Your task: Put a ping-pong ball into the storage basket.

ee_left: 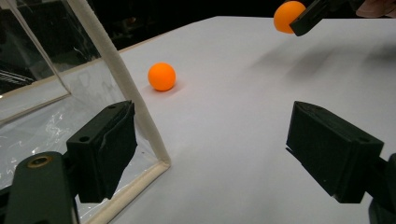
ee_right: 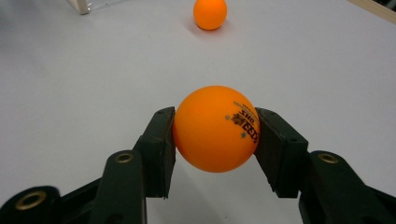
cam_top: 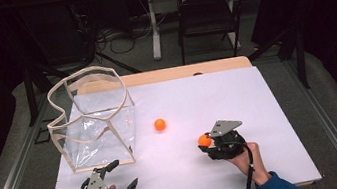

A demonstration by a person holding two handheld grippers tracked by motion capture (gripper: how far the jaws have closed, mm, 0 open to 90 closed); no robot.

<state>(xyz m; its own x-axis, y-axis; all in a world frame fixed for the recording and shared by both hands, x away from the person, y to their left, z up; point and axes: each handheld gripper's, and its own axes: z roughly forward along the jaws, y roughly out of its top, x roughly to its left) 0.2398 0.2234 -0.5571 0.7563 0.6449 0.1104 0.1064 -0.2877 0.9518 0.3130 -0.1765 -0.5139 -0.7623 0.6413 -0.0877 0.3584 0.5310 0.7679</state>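
Lower right of the high view | right tongs (cam_top: 207, 142) clenched on ping-pong ball (cam_top: 204, 140), off the tabletop (cam_top: 260, 111) | left tongs (cam_top: 124, 174) released | risk: smooth ball may squirt out if pressure slackens

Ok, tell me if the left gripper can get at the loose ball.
Probably yes: the left gripper is open and bare table lies between it and the loose ball, with the bag off to one side.
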